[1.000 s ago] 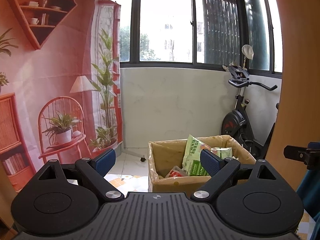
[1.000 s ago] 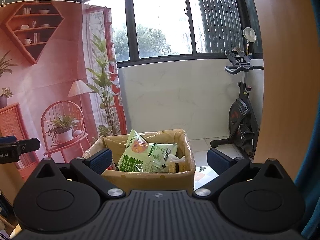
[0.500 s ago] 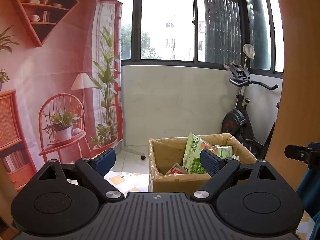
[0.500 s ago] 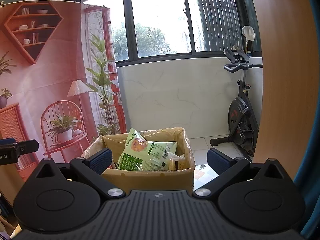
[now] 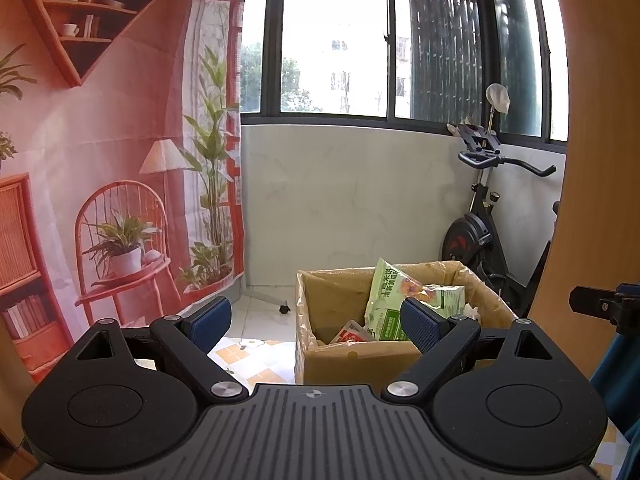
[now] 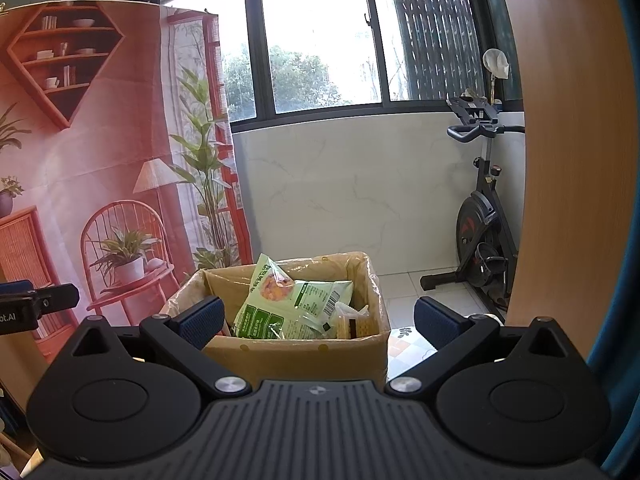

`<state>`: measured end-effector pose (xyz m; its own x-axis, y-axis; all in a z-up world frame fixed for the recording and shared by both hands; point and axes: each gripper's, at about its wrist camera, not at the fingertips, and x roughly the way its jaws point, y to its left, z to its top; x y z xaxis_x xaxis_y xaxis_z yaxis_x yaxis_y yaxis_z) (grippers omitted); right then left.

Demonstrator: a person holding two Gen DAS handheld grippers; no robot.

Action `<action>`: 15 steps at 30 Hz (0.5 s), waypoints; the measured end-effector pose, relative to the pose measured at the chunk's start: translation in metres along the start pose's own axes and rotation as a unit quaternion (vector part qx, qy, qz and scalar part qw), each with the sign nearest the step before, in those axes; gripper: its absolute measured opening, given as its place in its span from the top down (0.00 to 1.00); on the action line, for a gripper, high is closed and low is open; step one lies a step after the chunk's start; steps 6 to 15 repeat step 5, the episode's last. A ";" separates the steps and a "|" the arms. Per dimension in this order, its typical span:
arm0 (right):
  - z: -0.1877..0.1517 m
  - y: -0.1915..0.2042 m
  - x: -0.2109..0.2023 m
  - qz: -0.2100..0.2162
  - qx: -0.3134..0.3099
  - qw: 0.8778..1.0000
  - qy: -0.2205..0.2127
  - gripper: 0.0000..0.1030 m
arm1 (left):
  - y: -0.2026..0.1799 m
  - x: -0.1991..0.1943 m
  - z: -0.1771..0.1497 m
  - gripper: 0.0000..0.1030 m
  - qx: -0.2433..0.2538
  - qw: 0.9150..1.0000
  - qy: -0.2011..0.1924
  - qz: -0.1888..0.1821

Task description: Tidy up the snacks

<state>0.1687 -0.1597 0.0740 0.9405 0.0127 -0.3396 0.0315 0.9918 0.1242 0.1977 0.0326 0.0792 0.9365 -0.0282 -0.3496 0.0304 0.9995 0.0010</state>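
A brown cardboard box (image 5: 352, 364) (image 6: 296, 354) with a clear plastic liner stands ahead on the floor, holding several snack bags. A tall green bag (image 5: 386, 300) (image 6: 264, 304) leans inside it, beside a red packet (image 5: 350, 332) and a pack of yellow crackers (image 6: 352, 326). My left gripper (image 5: 316, 320) stands open, short of the box, with nothing between its blue pads. My right gripper (image 6: 318, 318) is open too, wide, held back from the box's near wall. Each gripper's tip shows at the edge of the other's view.
An exercise bike (image 5: 480, 232) (image 6: 484, 240) stands at the right by the white wall. A red printed backdrop (image 5: 100, 160) hangs on the left. A wooden panel (image 6: 576, 160) rises close on the right. Patterned tiles (image 5: 256, 356) lie in front of the box.
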 end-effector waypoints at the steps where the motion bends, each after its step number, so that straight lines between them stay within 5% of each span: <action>1: 0.000 0.000 0.000 0.000 0.000 1.000 0.000 0.00 | 0.000 0.000 0.000 0.10 0.000 1.000 0.000 0.000; 15: 0.000 0.000 0.000 0.000 -0.001 1.000 0.001 0.00 | -0.001 0.001 0.000 0.10 0.001 1.000 -0.001 -0.001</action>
